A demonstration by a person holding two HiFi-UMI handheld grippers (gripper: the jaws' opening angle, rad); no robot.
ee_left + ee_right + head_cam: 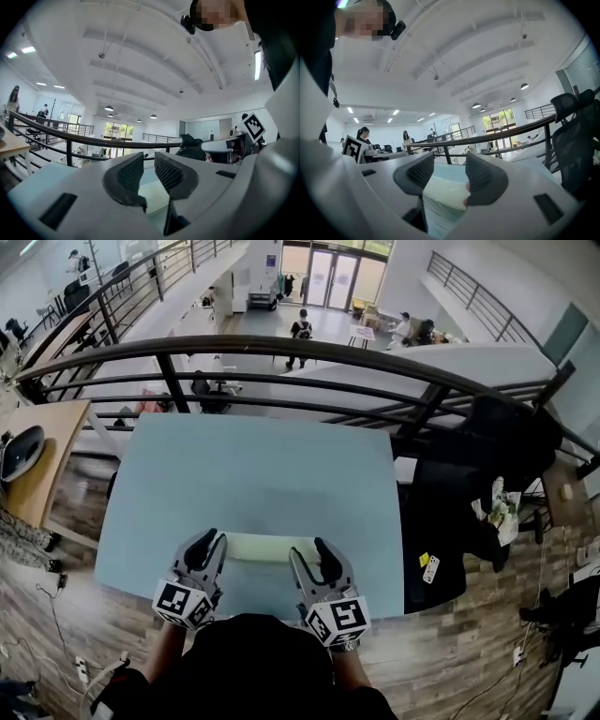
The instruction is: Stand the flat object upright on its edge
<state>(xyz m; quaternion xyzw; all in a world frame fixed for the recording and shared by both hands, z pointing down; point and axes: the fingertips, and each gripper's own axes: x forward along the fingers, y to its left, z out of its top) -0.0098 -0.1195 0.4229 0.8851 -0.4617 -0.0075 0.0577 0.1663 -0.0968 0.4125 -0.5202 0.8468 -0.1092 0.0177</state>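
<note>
Pale green flat object [267, 547] over blue counter [253, 465], left gripper [212, 540] and right gripper [311, 550] jaws clamped on its ends

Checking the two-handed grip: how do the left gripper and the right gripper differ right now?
The left gripper has its jaws close together on a thin pale strip; the right gripper has them wider, on a thicker pale-green end of the flat object. The left gripper is at the object's left end, the right gripper at its right. Both point level over the light-blue table.
</note>
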